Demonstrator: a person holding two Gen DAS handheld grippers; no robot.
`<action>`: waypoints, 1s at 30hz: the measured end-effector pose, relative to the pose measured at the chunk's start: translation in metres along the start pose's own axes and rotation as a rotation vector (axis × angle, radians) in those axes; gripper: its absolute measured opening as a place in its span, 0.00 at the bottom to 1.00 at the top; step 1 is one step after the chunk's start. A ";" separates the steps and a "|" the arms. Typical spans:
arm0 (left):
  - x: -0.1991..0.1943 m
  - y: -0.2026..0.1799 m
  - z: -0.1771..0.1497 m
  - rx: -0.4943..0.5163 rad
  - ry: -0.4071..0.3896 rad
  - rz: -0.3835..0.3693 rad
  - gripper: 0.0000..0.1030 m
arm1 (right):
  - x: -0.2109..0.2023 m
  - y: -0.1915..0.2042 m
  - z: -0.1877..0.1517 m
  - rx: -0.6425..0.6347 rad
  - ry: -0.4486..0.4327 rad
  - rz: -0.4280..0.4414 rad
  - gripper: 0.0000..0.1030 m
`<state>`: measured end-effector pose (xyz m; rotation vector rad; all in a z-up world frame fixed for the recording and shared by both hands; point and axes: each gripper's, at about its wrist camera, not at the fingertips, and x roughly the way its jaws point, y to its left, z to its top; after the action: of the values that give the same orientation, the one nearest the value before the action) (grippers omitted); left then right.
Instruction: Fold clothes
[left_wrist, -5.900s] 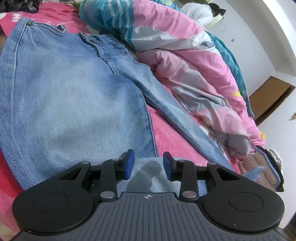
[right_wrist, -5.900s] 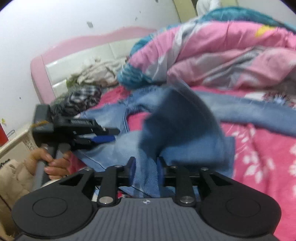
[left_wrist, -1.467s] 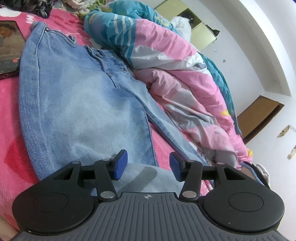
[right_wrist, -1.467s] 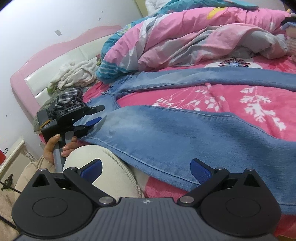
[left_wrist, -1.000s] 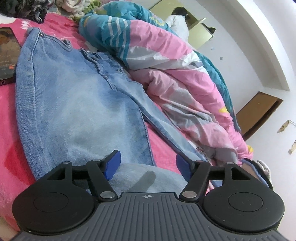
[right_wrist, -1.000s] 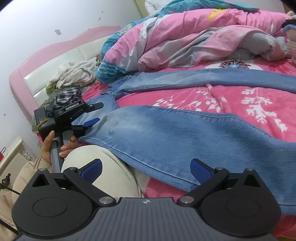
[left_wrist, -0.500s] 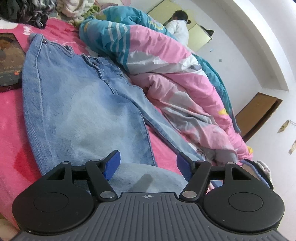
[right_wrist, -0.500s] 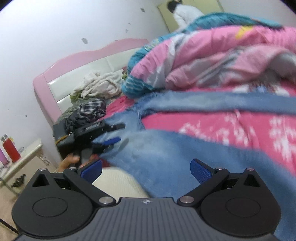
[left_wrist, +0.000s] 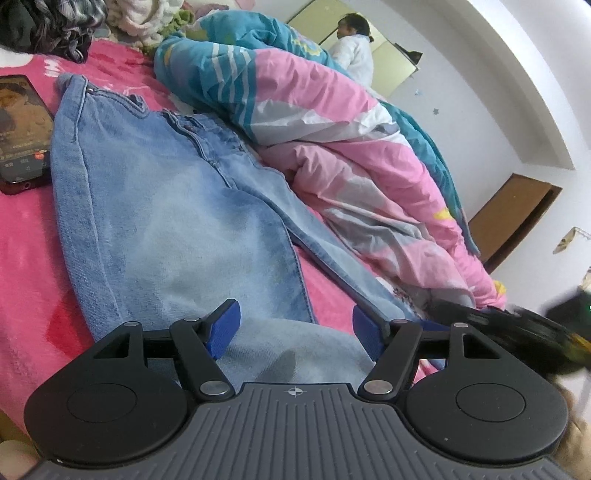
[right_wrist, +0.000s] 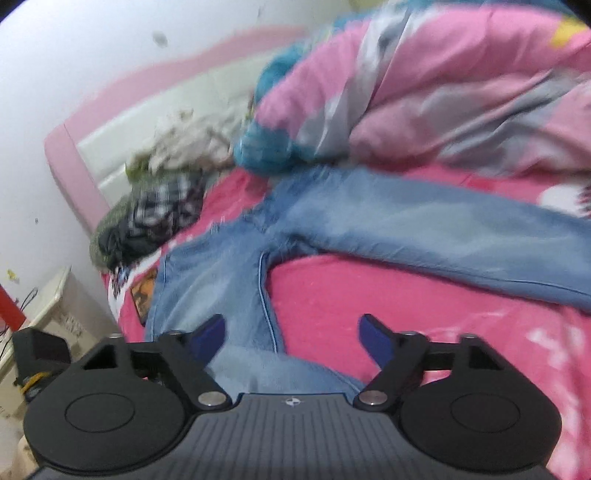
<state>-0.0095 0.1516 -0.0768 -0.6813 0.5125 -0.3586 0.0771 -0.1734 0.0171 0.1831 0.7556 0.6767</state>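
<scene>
Light-blue faded denim jeans (left_wrist: 155, 206) lie spread face-up on the bright pink flowered bedspread (left_wrist: 26, 266), waistband toward the headboard, one leg running along the near edge of the bed and the other angling off beside the rumpled pink, teal and grey quilt (left_wrist: 332, 122). From the other side (right_wrist: 424, 229) the two legs fork wide apart with bare pink cover between them. A dark phone with a lit screen (left_wrist: 20, 129) rests just beside the hip seam.

To my eye this is middling-weight cloth: soft enough to drape, yet thick and a bit stiff at the seams, waistband and hems, so it should hold a crease and not slide about on that fuzzy cover. It is not fragile. The sensible places to grip look like the hems or the side seams, where the doubled fabric gives the pads something to bite.

The left gripper (left_wrist: 295, 325) hovers low over the near leg's end, blue pads set well apart with denim lying between and under them but not pinched. The right gripper (right_wrist: 291, 336), blurred by motion, has just been narrowing its jaws; they are still parted, above the near leg's inner seam, gripping nothing. It also shows at the right edge of the left camera's view (left_wrist: 517, 328).
</scene>
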 end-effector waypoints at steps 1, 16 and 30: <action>-0.001 0.001 0.000 -0.004 0.001 -0.004 0.66 | 0.016 -0.002 0.004 0.012 0.042 0.013 0.68; -0.007 0.004 0.000 -0.006 0.022 -0.041 0.66 | 0.106 0.022 0.013 -0.122 0.301 0.007 0.06; 0.000 -0.002 -0.003 0.023 0.052 -0.051 0.66 | 0.079 0.096 0.039 -0.604 0.038 -0.261 0.01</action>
<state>-0.0118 0.1488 -0.0771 -0.6647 0.5401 -0.4308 0.0977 -0.0467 0.0372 -0.4731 0.5687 0.6310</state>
